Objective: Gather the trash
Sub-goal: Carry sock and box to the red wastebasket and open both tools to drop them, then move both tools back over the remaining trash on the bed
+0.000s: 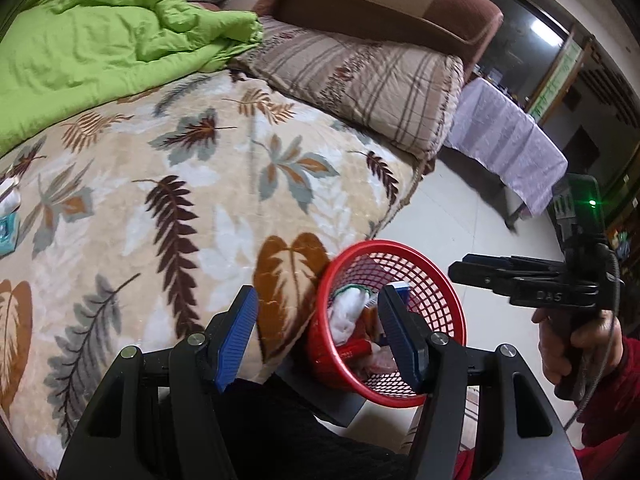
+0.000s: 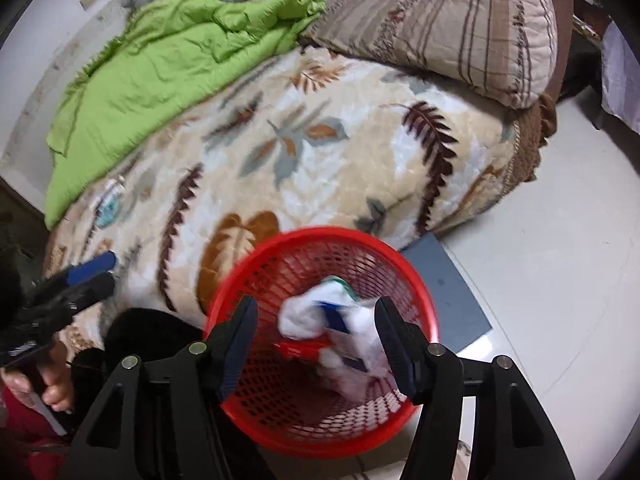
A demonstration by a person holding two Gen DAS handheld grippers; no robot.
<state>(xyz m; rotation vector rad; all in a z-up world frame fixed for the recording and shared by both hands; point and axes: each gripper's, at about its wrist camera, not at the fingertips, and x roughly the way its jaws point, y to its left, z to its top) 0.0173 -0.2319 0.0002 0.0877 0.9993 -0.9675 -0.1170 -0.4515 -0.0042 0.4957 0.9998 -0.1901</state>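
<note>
A red mesh basket stands on the floor against the bed's edge. Inside lie a white tissue wad, a red wrapper and a blue-and-white box, blurred in the right wrist view. My right gripper hangs open over the basket, the wad below and between its fingers with no pad pressing on it. My left gripper is open and empty at the basket's left rim, over the blanket edge. A teal packet lies on the bed at far left.
The bed carries a leaf-patterned blanket, a crumpled green quilt and a striped pillow. A grey board lies under the basket on the pale floor. A lilac-covered table stands behind. A dark-clothed knee is close below.
</note>
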